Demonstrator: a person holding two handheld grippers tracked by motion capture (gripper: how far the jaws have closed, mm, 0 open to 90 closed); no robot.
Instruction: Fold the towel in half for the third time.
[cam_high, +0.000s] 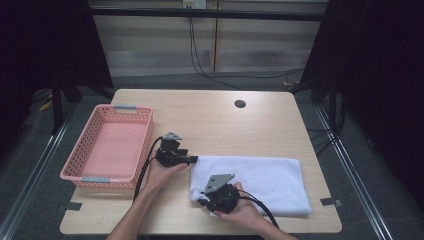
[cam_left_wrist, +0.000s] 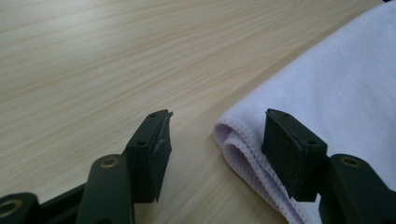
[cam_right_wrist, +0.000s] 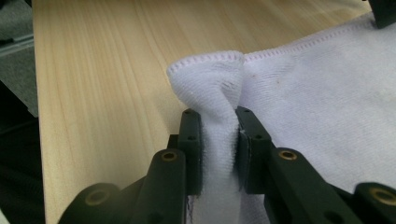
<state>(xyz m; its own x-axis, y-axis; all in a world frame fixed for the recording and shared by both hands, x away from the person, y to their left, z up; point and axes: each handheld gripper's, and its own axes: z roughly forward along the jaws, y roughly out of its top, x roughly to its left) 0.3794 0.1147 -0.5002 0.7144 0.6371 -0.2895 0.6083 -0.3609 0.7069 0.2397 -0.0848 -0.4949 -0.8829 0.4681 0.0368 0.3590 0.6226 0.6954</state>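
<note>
A white folded towel lies on the wooden table at the front right. My left gripper sits at the towel's far left corner, open. In the left gripper view the hemmed corner of the towel lies between the jaws, one fingertip over the cloth and the other on bare wood; neither pad presses it. My right gripper is at the towel's near left corner. In the right gripper view it is shut on a raised fold of the towel, pinched upright between the pads.
A pink plastic basket with nothing in it stands at the table's left side, close to the left hand. A round cable hole sits near the far edge. Bare wood stretches behind the towel.
</note>
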